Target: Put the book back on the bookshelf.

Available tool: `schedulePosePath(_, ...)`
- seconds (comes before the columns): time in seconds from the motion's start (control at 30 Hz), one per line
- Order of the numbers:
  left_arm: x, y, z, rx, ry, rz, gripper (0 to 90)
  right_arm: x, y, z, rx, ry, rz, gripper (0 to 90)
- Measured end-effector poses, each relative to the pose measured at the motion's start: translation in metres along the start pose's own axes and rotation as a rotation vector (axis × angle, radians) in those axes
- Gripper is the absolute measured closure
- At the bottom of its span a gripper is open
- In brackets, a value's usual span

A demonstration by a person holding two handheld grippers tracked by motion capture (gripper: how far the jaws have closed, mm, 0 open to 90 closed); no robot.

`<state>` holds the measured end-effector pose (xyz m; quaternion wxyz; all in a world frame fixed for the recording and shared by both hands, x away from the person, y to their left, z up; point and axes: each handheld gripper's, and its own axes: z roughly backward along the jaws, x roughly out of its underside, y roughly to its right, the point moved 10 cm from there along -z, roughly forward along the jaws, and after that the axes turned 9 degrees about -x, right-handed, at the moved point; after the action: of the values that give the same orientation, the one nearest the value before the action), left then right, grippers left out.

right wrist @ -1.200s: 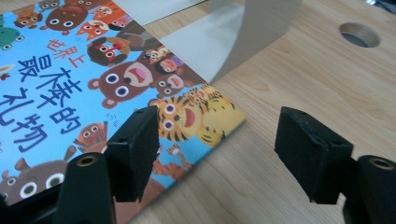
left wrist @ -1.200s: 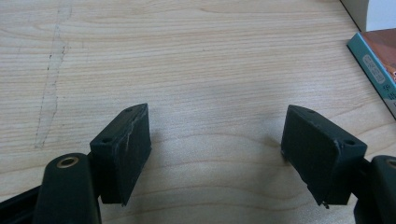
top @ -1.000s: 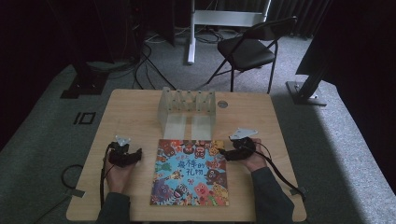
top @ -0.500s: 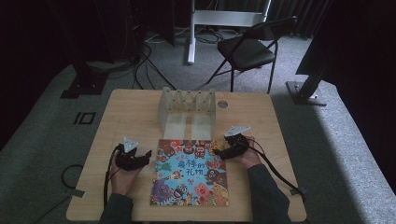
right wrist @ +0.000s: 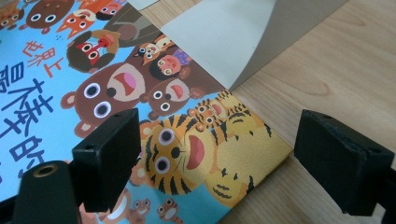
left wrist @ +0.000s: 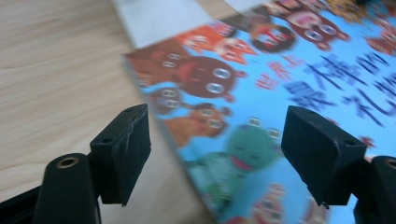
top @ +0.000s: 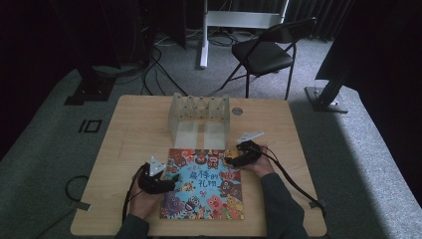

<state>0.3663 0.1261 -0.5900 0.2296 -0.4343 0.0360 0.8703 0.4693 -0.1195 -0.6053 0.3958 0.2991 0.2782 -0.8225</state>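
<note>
A picture book (top: 203, 185) with a blue cover full of cartoon animals lies flat on the wooden table (top: 129, 129), near its front edge. My left gripper (top: 170, 182) sits at the book's left edge. In the left gripper view that edge of the book (left wrist: 280, 93) lies between the jaws of the left gripper (left wrist: 215, 116), which have just been opening and press on nothing. My right gripper (top: 229, 160) hovers at the book's far right corner. There the tiger corner of the book (right wrist: 201, 154) lies below the right gripper (right wrist: 219, 121), whose jaws have just opened wide.
A pale slotted book rack (top: 199, 117) stands on the table just behind the book; its base (right wrist: 219, 32) lies close ahead of the right jaws. A small round disc (top: 238, 111) lies to the right of the rack. A folding chair (top: 266, 52) stands beyond the table.
My left hand has slid right, up to the book's left edge, with its jaws wider. My right hand has shifted a little left and down onto the book's far right corner.
</note>
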Motion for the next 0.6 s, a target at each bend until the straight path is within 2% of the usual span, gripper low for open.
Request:
schedulePosePath(0.07,0.001,0.014,0.001,0.037,-0.010,-0.011,19.6,0.002,0.002,-0.002,-0.003,-0.005,-0.012,14.6)
schedulePosePath(0.17,0.003,0.030,0.002,0.065,-0.011,-0.046,17.0,0.002,0.001,-0.004,-0.018,0.000,-0.022,14.6)
schedulePosePath(0.27,0.005,0.044,0.005,0.090,-0.011,-0.078,14.7,0.001,0.000,-0.004,-0.026,0.009,-0.037,14.5)
schedulePosePath(0.33,0.005,0.047,0.007,0.091,-0.008,-0.086,14.2,0.001,0.000,-0.004,-0.028,0.010,-0.039,14.5)
schedulePosePath(0.37,0.007,0.057,0.010,0.112,-0.006,-0.106,14.2,0.001,0.000,-0.003,-0.029,0.009,-0.042,14.5)
schedulePosePath(0.5,0.011,0.074,0.017,0.144,-0.007,-0.161,11.0,0.002,0.000,-0.002,-0.039,0.026,-0.063,14.7)
schedulePosePath(0.6,0.016,0.088,0.021,0.145,-0.020,-0.240,9.4,0.001,0.000,0.001,-0.076,0.057,-0.109,14.7)
